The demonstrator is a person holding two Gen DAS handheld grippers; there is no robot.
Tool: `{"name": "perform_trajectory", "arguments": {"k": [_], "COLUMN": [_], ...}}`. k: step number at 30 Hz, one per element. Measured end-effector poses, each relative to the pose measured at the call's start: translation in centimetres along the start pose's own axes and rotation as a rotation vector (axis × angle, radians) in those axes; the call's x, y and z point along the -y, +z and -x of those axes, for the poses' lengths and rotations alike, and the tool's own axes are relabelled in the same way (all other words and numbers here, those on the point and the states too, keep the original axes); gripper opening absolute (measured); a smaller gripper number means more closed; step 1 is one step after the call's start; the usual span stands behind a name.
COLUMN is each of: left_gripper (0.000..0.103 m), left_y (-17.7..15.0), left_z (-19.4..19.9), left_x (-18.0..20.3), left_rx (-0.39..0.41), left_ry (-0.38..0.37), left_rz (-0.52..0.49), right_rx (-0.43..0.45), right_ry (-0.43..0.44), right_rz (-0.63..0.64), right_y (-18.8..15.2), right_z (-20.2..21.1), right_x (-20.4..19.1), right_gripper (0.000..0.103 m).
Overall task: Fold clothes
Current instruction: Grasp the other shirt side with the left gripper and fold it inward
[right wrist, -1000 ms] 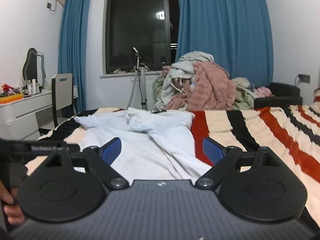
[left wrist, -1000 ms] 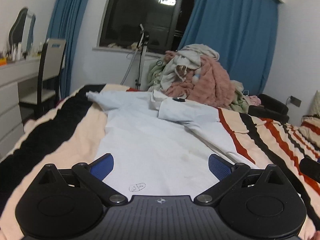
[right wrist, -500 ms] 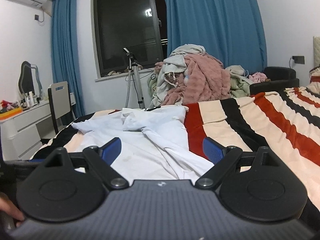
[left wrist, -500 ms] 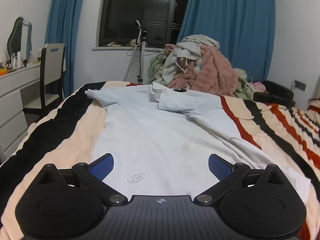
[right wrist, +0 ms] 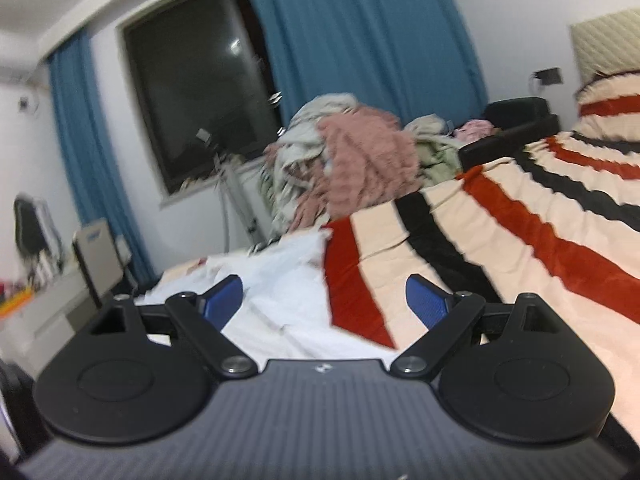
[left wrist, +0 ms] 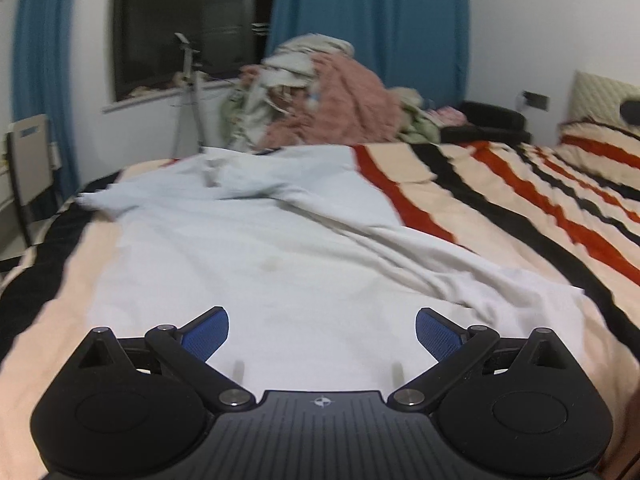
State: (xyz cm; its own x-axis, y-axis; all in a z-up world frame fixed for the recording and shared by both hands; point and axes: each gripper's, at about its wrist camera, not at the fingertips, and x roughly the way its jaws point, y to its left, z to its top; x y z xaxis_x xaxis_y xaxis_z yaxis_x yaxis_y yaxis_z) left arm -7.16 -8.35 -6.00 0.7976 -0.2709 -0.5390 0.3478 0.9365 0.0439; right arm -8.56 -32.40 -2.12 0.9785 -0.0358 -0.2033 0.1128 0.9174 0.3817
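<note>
A white short-sleeved shirt (left wrist: 256,248) lies spread flat on the striped bedspread (left wrist: 520,216), hem toward me and collar at the far end, its right sleeve folded in over the body. My left gripper (left wrist: 322,334) is open and empty, low over the shirt's hem. My right gripper (right wrist: 324,302) is open and empty, above the shirt's right edge (right wrist: 280,280) where it meets a red stripe of the bedspread (right wrist: 500,240). The right wrist view is tilted and blurred.
A heap of pink and pale laundry (left wrist: 320,100) sits past the bed's far end by the dark window and blue curtains (left wrist: 368,32). A chair (left wrist: 28,160) and a white dresser (right wrist: 36,304) stand at the left. A black seat (left wrist: 492,120) is at the right.
Both grippers swung right and forward, and both views are now motion-blurred. The left one sits lower and closer to the shirt's hem. The right view has tilted. Both jaws stayed open.
</note>
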Motion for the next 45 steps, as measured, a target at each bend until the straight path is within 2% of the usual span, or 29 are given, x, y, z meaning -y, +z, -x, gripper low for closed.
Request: {"name": "perform_trajectory", "arguments": {"k": [3,5,6,11,13,15,17,18,20,21,22,23,29,34,38,40,42,43,45], "left_gripper": [0.094,0.082,0.079,0.075,0.075,0.075,0.074,0.069,0.031,0.025,0.011,0.007,0.007,0.007,0.007,0.007,0.007,0.010,0.022], "left_y": [0.6,1.1,1.3,1.2,0.9,0.4,-0.1,-0.3,-0.7,-0.8,-0.7,-0.5,1.2,-0.5,-3.7,-5.2,-6.7,-7.0,-7.4], "left_z": [-1.2,-2.3,-2.8,-5.7,-6.8,-8.1,-9.9,-10.9,-12.6,-13.3,-13.2,-12.6,-4.2,4.2,6.6,6.7,6.5,6.3,5.8], "left_x": [3.0,5.4,6.8,13.6,16.0,18.1,20.2,20.9,21.5,21.4,21.0,20.2,12.3,4.9,-0.2,-2.0,-3.7,-4.3,-5.4], "left_rx": [-0.010,-0.019,-0.026,-0.039,-0.047,-0.054,-0.072,-0.088,-0.117,-0.122,-0.122,-0.116,-0.032,-0.011,-0.096,-0.153,-0.191,-0.197,-0.206], "left_ry": [-0.075,-0.141,-0.174,-0.359,-0.422,-0.456,-0.437,-0.404,-0.344,-0.329,-0.329,-0.325,-0.343,-0.306,-0.243,-0.179,-0.191,-0.200,-0.218], "left_rz": [-0.004,-0.002,-0.007,-0.046,-0.065,-0.088,-0.126,-0.136,-0.123,-0.106,-0.069,-0.040,0.178,0.331,0.474,0.504,0.585,0.610,0.658], "right_rx": [0.035,0.048,0.052,0.072,0.091,0.109,0.110,0.101,0.081,0.071,0.065,0.067,0.162,0.155,0.112,0.058,0.000,-0.027,-0.081], "right_ry": [-0.038,-0.077,-0.097,-0.176,-0.205,-0.237,-0.255,-0.259,-0.266,-0.268,-0.275,-0.284,-0.322,-0.298,-0.240,-0.189,-0.142,-0.127,-0.102], "right_rz": [-0.056,-0.085,-0.101,-0.170,-0.159,-0.142,-0.135,-0.132,-0.123,-0.116,-0.104,-0.094,-0.095,-0.056,-0.011,0.004,0.008,0.009,0.013], "right_y": [0.8,1.1,1.0,0.7,0.6,0.5,0.3,0.1,-0.2,-0.4,-0.6,-0.6,-0.1,-0.1,-0.3,-0.8,-1.3,-1.6,-2.2], "right_z": [0.5,0.6,0.6,0.4,0.3,0.2,-0.2,-0.5,-1.2,-1.5,-1.8,-1.9,-0.2,0.4,0.3,-0.2,-0.8,-1.1,-1.7], "right_x": [2.5,4.1,4.9,7.6,8.0,8.4,8.8,8.9,9.1,9.1,9.1,9.1,8.9,7.5,5.5,4.4,3.5,3.1,2.3], "right_gripper": [0.090,0.090,0.090,0.090,0.090,0.090,0.090,0.090,0.090,0.090,0.090,0.090,0.090,0.090,0.090,0.090,0.090,0.090,0.090]}}
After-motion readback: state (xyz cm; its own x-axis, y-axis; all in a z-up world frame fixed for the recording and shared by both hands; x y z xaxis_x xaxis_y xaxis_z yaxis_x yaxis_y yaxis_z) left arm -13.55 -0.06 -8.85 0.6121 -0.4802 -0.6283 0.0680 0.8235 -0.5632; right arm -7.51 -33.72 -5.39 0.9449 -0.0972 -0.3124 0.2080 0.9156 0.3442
